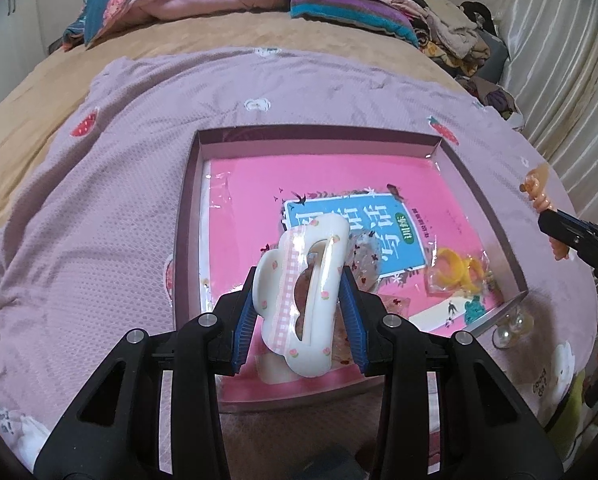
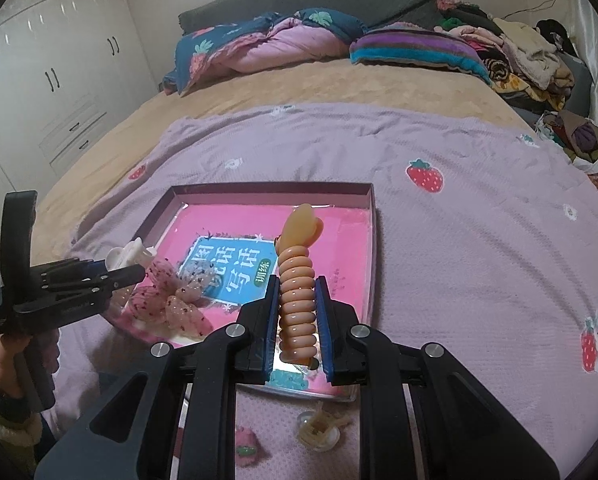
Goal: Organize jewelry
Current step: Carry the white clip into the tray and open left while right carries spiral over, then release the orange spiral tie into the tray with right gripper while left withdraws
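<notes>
A shallow purple box (image 1: 187, 208) (image 2: 373, 240) lined with a pink book lies on the lilac blanket. My left gripper (image 1: 299, 280) (image 2: 127, 274) is shut on a white claw hair clip (image 1: 303, 300) (image 2: 133, 252) with pink plaid trim, held over the box's near left part. My right gripper (image 2: 297, 280) (image 1: 571, 236) is shut on a peach spiral hair tie (image 2: 297, 292) (image 1: 539, 196) that stands up between the pads, above the box's near right side. Inside the box lie a pink speckled hair piece (image 2: 171, 300) (image 1: 365, 256) and a bagged yellow item (image 1: 455, 276).
A pearly clip (image 1: 511, 328) (image 2: 319, 428) lies on the blanket just outside the box's near corner. A folded quilt (image 2: 267, 48) and a striped pillow (image 2: 415, 52) lie at the head of the bed, with piled clothes (image 2: 519, 56) on the right and a white wardrobe (image 2: 59, 60) on the left.
</notes>
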A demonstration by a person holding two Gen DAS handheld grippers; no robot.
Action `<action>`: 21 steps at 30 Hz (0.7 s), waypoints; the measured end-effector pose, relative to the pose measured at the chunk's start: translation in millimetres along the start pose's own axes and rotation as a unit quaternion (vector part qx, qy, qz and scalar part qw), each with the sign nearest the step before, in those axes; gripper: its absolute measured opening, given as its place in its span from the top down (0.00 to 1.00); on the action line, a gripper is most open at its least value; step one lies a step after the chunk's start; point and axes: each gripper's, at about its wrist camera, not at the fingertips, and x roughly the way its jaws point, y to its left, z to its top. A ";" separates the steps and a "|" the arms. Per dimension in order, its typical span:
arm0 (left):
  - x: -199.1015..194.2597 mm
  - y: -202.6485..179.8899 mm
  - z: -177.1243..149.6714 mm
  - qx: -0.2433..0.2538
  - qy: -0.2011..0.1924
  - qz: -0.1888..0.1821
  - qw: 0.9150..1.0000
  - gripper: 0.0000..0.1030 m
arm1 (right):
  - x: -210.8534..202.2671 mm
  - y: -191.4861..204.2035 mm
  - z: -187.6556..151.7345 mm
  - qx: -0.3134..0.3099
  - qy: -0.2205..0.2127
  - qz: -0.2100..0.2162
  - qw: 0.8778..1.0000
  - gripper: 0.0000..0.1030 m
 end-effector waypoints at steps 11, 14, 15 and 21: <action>8.5 9.1 -8.1 -0.006 0.012 0.000 1.000 0.63 | 29.9 -2.1 -12.2 0.005 0.033 -0.006 0.999 0.84; 6.4 10.9 -10.2 -0.008 0.011 -0.001 1.000 0.60 | 34.2 -1.7 -15.5 0.001 0.035 -0.015 0.999 0.84; 5.2 12.2 -11.1 -0.008 0.010 -0.002 1.000 0.60 | 36.1 -1.4 -16.5 0.000 0.036 -0.019 0.999 0.84; -5.0 17.0 -12.8 -0.013 0.003 0.001 1.000 0.60 | 40.7 0.0 -18.8 0.001 0.042 -0.022 0.999 0.83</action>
